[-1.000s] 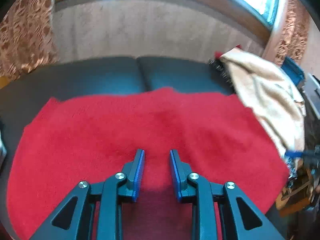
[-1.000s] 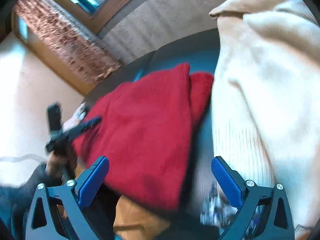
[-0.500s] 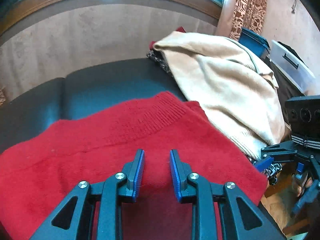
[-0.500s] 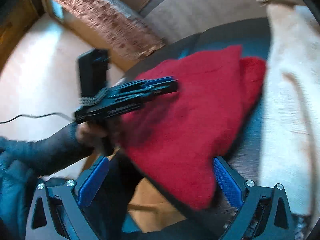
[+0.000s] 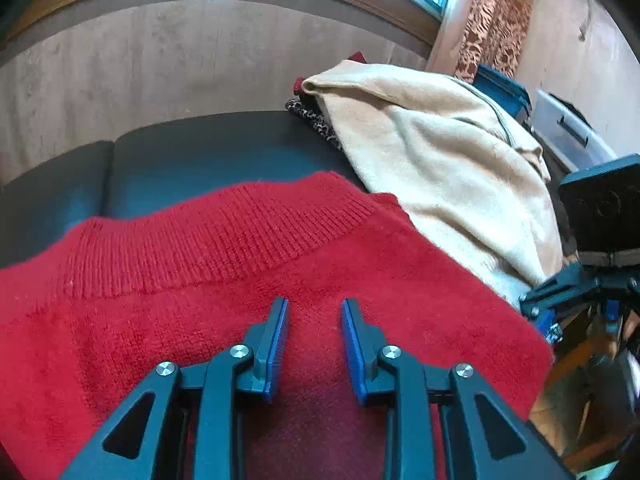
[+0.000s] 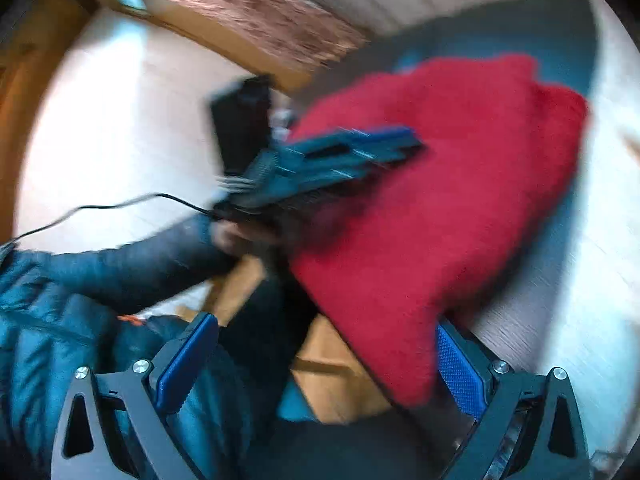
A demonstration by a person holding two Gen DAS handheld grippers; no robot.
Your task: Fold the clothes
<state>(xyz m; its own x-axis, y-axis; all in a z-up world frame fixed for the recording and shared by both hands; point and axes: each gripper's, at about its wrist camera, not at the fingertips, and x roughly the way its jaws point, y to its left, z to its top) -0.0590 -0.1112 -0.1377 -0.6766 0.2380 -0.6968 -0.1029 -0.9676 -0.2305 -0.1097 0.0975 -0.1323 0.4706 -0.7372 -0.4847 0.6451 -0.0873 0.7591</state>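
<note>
We see the red sweater (image 5: 280,280) spread on the dark couch (image 5: 200,152), now closer than before. Our left gripper (image 5: 314,340) tilts down over it, jaws opening, empty. Our right gripper (image 6: 320,364), at three o'clock, gapes wide, holding nothing.

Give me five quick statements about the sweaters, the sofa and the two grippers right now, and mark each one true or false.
1. The red sweater lies spread on a dark sofa. True.
2. The left gripper has its pads clamped on the cream sweater. False: its jaws are opening over the red sweater, pinching nothing.
3. The cream sweater sits beside the red one's edge. True.
4. The right gripper is shut tight. False: its fingers stand wide apart.
5. The red sweater's ribbed hem hangs off the sofa's front. False: it lies towards the backrest.
</note>
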